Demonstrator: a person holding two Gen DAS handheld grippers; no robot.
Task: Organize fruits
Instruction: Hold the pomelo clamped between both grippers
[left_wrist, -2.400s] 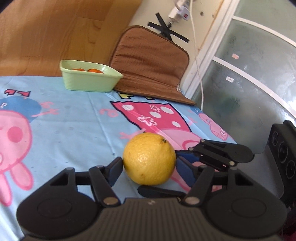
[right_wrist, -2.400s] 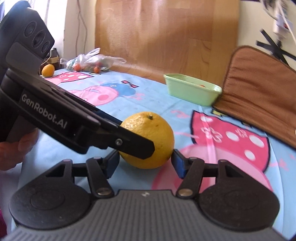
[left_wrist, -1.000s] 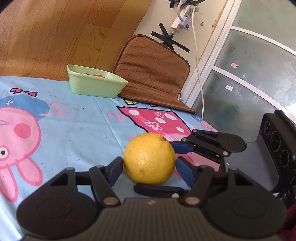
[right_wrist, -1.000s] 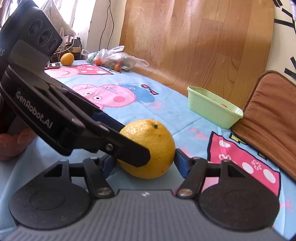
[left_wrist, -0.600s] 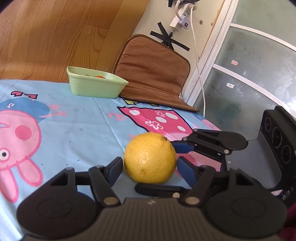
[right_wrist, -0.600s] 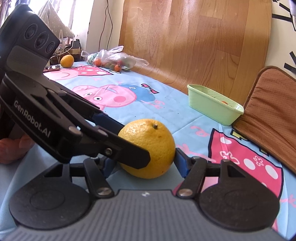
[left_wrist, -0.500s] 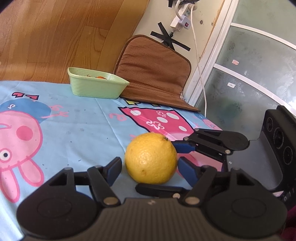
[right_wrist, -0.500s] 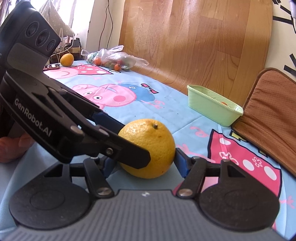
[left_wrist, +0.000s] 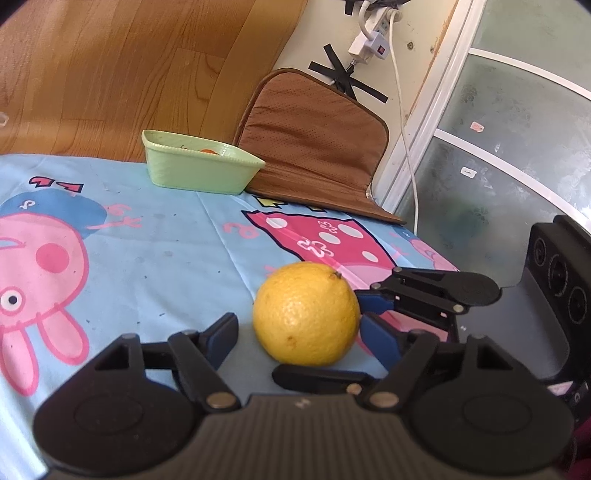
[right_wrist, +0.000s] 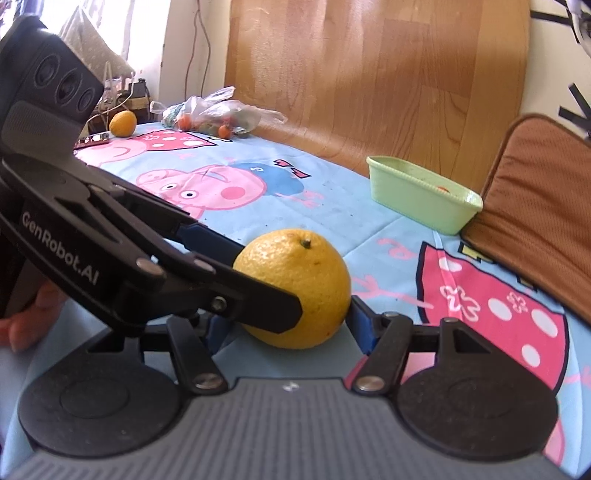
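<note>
Left wrist view: a yellow orange (left_wrist: 306, 314) is seen resting on the cartoon-printed tablecloth (left_wrist: 147, 251), between the fingers of the left gripper (left_wrist: 297, 332). The jaws are opening — a clear gap shows on the left side of the fruit, and the right pad sits just beside it, contact not certain. The right gripper (left_wrist: 364, 339) is seen coming in from the right, one finger behind the orange and one in front, low down.

From the right wrist view, the same orange (right_wrist: 295, 288) is flanked by the right gripper (right_wrist: 286, 332), jaws partly spread; the right pad lies against the fruit, while the left one is hidden behind the left gripper (right_wrist: 255, 280), so a grip cannot be told.

Farther back, a pale green tub (right_wrist: 424, 195) is set beside a brown cushion (right_wrist: 535, 206) — something small and orange (right_wrist: 441, 189) is glimpsed inside. At the far end, a clear plastic bag (right_wrist: 218, 114) holding small fruits is seen, with another orange (right_wrist: 123, 123) next to it.
</note>
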